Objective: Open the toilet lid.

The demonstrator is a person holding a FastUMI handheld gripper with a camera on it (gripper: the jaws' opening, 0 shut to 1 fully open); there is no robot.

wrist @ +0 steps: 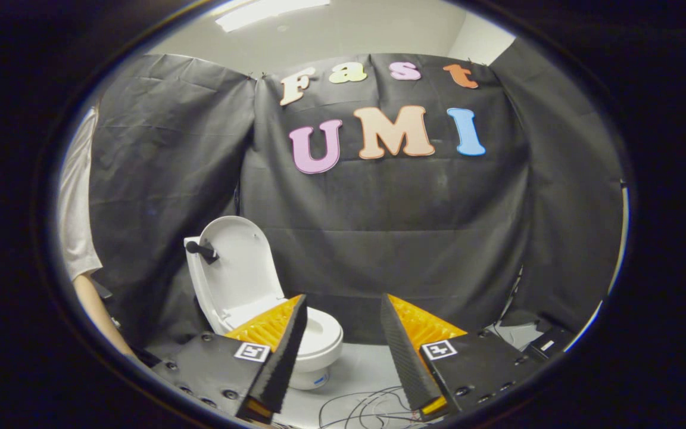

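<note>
The gripper (pixel 343 348) holds its two fingers (pixel 280 357) spread wide apart, with nothing between them and neither touching anything. Just beyond the left finger, partly hidden behind it, stands a small white plastic toilet (pixel 319 342) on a pale grey surface (pixel 361 372). Its rounded white toilet lid (pixel 239 268) is already raised, standing upright and leaning slightly back to the left, its inner face turned towards the fingers. A short black knob-like handle (pixel 201 250) sticks out from the lid's left edge near the top. The round seat and bowl sit open below the lid, to the right of it, well short of the right finger. On the near part of the surface, between and just ahead of the fingers, lie thin loose dark wires (pixel 361 408). A black cloth wall (pixel 408 238) hangs behind the toilet and closes the far side. At the far left, beside the cloth, a person's white sleeve (pixel 75 202) and bare forearm (pixel 99 316) are visible. Beyond the right finger, low at the right, some pale and dark items rest on the surface, too unclear to name.
</note>
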